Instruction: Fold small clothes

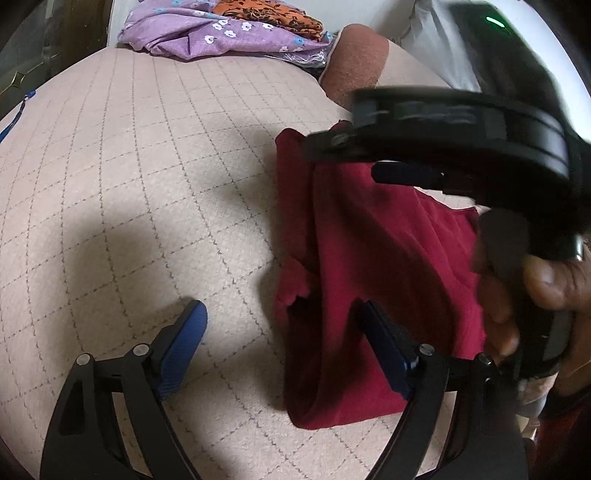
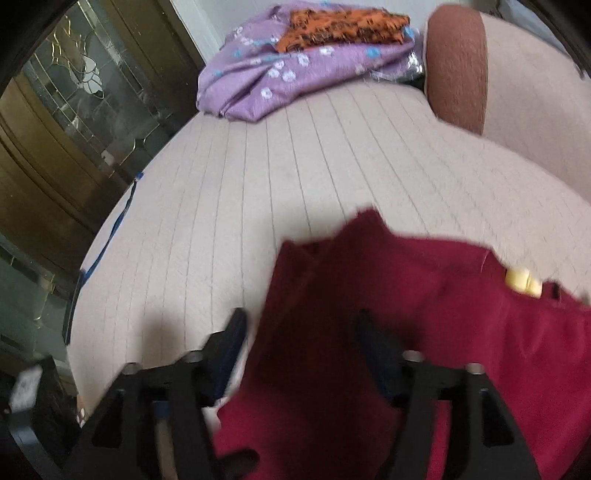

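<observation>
Red garment (image 2: 424,314) with yellow tag (image 2: 522,282), right-wrist view only

Rumpled crimson garment (image 1: 388,258) on bedspread (image 1: 147,166)

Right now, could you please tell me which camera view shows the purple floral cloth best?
The left wrist view shows the purple floral cloth most sharply: its white and blue flowers are crisp, with the orange patterned cloth on top. The right wrist view shows the same pile larger and more completely, but motion blur softens its pattern.
</observation>
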Demonstrator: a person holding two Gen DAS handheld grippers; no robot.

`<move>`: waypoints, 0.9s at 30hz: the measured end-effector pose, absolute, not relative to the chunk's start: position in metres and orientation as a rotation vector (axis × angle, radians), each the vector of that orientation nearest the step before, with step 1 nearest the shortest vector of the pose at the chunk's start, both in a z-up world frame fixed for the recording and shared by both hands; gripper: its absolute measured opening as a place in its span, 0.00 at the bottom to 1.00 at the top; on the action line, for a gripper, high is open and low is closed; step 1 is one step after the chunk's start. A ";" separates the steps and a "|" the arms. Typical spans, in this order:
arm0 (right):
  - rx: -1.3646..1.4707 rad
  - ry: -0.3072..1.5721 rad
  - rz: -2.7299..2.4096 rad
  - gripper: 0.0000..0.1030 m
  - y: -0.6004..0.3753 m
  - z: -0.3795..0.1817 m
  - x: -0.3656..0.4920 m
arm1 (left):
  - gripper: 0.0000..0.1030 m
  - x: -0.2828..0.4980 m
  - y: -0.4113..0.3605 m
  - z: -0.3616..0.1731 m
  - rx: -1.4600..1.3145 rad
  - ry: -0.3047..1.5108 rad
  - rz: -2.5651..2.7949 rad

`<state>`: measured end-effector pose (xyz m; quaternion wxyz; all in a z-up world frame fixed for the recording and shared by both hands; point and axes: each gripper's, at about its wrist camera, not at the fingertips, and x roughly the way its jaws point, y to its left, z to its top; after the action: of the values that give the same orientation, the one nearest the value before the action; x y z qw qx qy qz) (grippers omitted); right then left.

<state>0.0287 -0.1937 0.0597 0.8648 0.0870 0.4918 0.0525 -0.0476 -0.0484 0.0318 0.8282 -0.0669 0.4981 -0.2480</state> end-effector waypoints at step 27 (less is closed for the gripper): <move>0.170 1.064 0.152 0.24 -0.203 0.044 0.031 | 0.49 -0.041 -0.078 0.021 -0.151 1.043 -0.621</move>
<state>0.0313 -0.2028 0.0439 0.8557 0.0808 0.5061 0.0722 -0.0415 -0.0782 0.0206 0.8186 -0.0711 0.4897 -0.2916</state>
